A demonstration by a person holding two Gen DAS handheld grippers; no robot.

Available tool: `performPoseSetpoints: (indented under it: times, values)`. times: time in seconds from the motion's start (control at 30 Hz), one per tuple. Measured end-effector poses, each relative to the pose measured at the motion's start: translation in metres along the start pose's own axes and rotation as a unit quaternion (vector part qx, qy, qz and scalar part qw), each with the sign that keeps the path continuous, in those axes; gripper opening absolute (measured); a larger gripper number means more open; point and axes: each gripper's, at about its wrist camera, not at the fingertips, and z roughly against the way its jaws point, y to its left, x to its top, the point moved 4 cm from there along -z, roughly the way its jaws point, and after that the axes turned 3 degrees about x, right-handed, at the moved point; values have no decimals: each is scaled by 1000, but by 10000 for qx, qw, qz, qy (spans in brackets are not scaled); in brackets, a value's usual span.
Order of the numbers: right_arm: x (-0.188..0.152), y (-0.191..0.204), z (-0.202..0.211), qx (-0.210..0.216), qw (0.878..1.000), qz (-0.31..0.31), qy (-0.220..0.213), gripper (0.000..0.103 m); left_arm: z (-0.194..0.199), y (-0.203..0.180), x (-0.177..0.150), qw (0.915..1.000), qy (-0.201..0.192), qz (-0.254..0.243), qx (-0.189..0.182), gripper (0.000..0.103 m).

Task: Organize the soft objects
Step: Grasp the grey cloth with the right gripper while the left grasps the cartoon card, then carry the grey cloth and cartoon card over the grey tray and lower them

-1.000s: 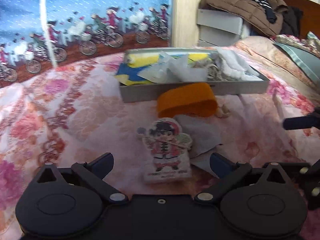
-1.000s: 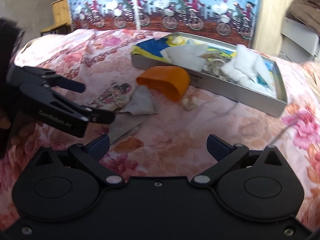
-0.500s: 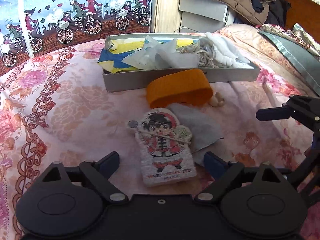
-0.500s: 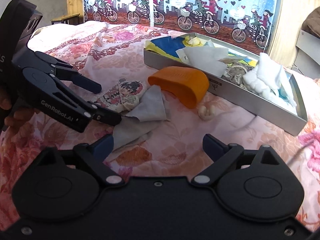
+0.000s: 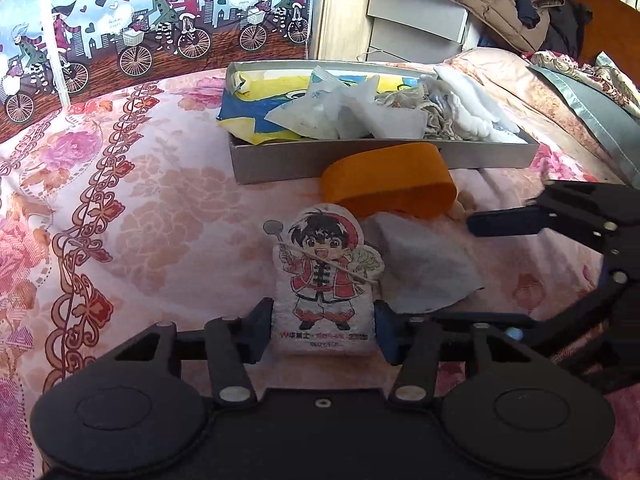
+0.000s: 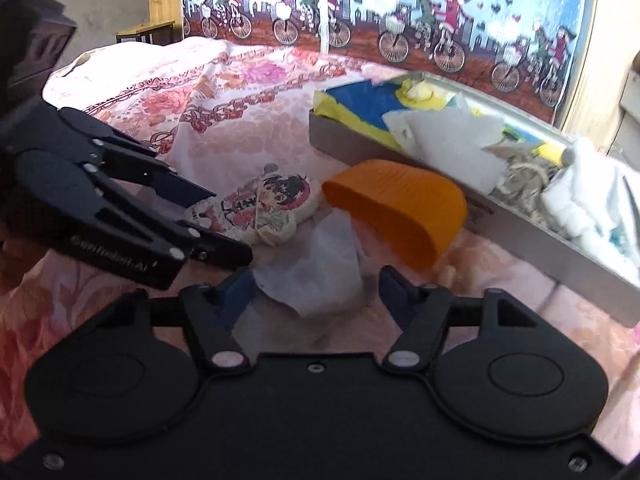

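Left tool sits low over the bed, fingers either side of the bottom edge of the flat cartoon-print plush. Pads look to be touching its sides, but whether it is really clamped I cannot tell; nothing is lifted yet, the plush lies flat on the floral cover. Right tool has its fingers apart, straddling the near corner of the grey cloth, not closed on it; this view is blurred. The cloth lies just beside the plush on its right and tucks partly under it.

The orange foam piece sits just behind both, touching the front wall of the grey tray. A small pale lump is by its right end, too small to identify. The tray, toward the head of the bed by the bicycle-print curtain, already holds a yellow-blue fabric, white cloths and a greyish bundle.

Step in hand, as I judge it: grasping the loose soft items, one per tool, to go into the tray. Next move calls for a firm close on the plush, then a lift clear of the cloth edge and over the orange piece and tray wall. The right tool needs to pinch a cloth fold, not the bed cover. Risk: the overlapped cloth drags along with the plush.
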Motion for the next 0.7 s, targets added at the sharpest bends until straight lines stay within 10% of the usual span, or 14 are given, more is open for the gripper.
performPoseSetpoints:
  times: [0.3,0.7]
  values:
    - [-8,-5,3,93,9996,-257,19,10,9,0,-5,10000,-7,16,64,54]
    - [-23,-23,64,-393,9987,-177,-260,7,34,-12,1,9988,-332,-195,291,54]
